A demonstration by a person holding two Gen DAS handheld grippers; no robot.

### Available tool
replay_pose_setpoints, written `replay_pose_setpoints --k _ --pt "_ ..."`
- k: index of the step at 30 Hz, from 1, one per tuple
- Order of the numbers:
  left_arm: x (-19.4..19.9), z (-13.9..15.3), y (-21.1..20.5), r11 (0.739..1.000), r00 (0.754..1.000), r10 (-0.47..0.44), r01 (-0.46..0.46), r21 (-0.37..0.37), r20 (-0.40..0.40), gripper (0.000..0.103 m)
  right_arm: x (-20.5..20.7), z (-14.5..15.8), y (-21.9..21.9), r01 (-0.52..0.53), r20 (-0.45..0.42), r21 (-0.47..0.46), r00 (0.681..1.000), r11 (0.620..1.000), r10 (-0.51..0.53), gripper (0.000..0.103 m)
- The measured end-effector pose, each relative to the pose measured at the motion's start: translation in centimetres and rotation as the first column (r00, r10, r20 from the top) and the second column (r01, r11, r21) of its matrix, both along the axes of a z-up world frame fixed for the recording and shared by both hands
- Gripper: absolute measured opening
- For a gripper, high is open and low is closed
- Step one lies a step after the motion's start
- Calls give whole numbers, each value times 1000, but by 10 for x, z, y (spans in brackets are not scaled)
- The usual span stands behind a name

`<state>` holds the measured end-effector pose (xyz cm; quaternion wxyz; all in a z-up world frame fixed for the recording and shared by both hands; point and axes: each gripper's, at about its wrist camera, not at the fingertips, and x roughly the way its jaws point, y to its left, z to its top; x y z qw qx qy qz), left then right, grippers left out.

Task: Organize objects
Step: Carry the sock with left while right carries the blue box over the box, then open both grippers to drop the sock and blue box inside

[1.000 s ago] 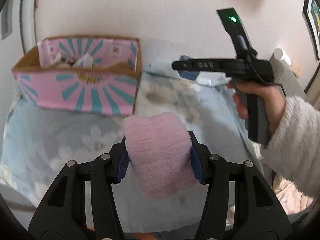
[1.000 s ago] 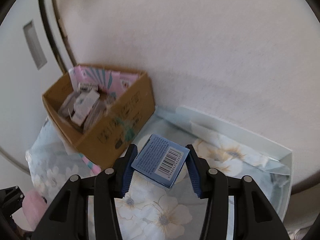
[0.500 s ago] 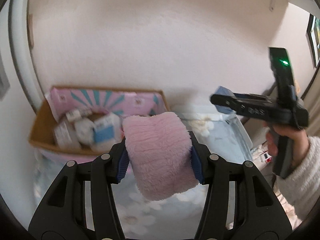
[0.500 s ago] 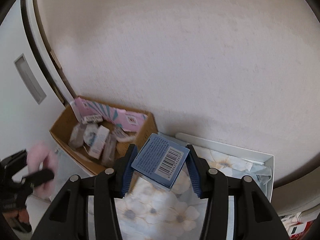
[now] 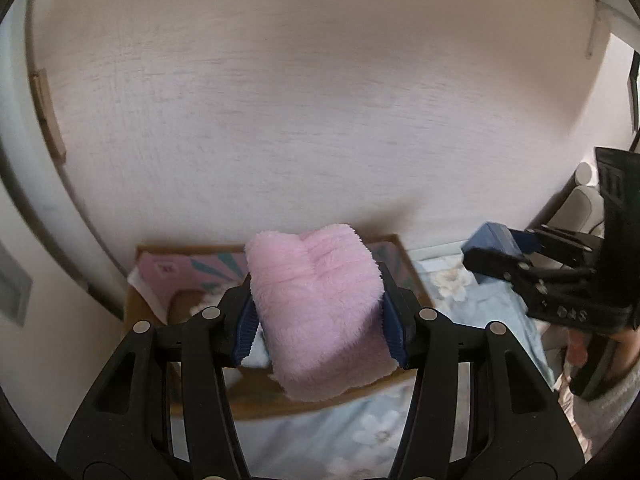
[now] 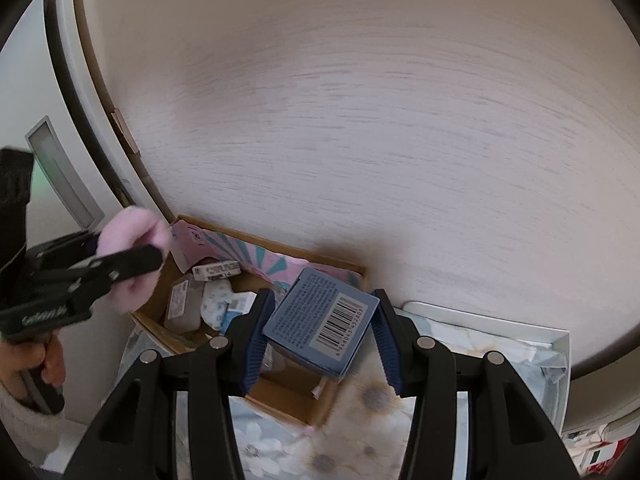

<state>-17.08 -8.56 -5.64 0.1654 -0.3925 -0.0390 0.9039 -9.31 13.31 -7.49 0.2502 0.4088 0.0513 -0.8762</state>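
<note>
The left claw (image 5: 320, 320) is clamped on a fluffy pink cloth (image 5: 316, 312), held above the open cardboard box (image 5: 404, 256) that sits against the far wall on a floral sheet (image 5: 360, 428). To its right, the right claw (image 6: 320, 328) grips a blue carton (image 6: 320, 320) over the box's near right corner.

We see a pale pink fluffy cloth (image 5: 316, 312) between the blue pads (image 5: 245, 330) of the black left gripper (image 5: 318, 330). The right gripper (image 6: 320, 340), also black with blue pads, carries a slate-blue box (image 6: 320, 322) with fine print and a black-and-white barcode. The carton (image 6: 296, 396) is brown cardboard; its lining is pink with teal rays. The bedsheet (image 6: 360, 440) is light blue with white flowers, brown at their centres. The wall (image 6: 360, 120) is off-white with faint grey streaks.
</note>
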Motion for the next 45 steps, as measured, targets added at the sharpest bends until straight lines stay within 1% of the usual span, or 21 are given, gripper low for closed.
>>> replay_pose_setpoints --k 5,10,18,23,26,29,33,36,42,43,44,45 --pt "-35 -14 -16 1000 1000 -18 18 -18 24 49 -2 -8 -23 15 9 12 1000 1000 -15 45" --pt "-58 -30 -21 999 997 -50 51 -17 55 49 -4 -25 -39 39 32 24 999 999 -39 45" --pt "-88 -53 -10 994 990 -107 108 -15 94 49 -4 -54 -57 58 64 93 996 994 -64 45" --pt "-103 -76 0 990 982 -135 139 -24 129 49 -3 -74 -65 52 90 141 994 989 -65 45" --pt "-107 -90 6 986 979 -150 158 -47 140 49 -4 -86 -67 53 113 150 991 987 -71 45" --pt "-99 -95 7 983 979 -158 168 -70 127 49 -3 -93 -68 53 125 163 989 985 -74 45" --pt "-98 -95 4 982 977 -170 179 -56 127 49 -1 -96 -68 47 123 172 990 984 -69 45" --pt "-95 -93 -8 982 977 -167 177 -67 131 49 -2 -95 -70 44 116 175 991 984 -65 45" --pt "-96 -95 -8 979 976 -166 180 -94 139 50 -5 -94 -76 28 113 176 992 984 -49 45" --pt "-98 -95 -8 980 976 -162 176 -96 143 51 -5 -94 -78 21 112 182 993 983 -42 46" --pt "-99 -94 -8 980 977 -158 172 -96 145 61 -4 -94 -80 19 107 191 994 981 -40 50" --pt "-99 -94 -9 981 978 -151 167 -101 145 73 -3 -93 -81 18 95 200 995 980 -38 57"
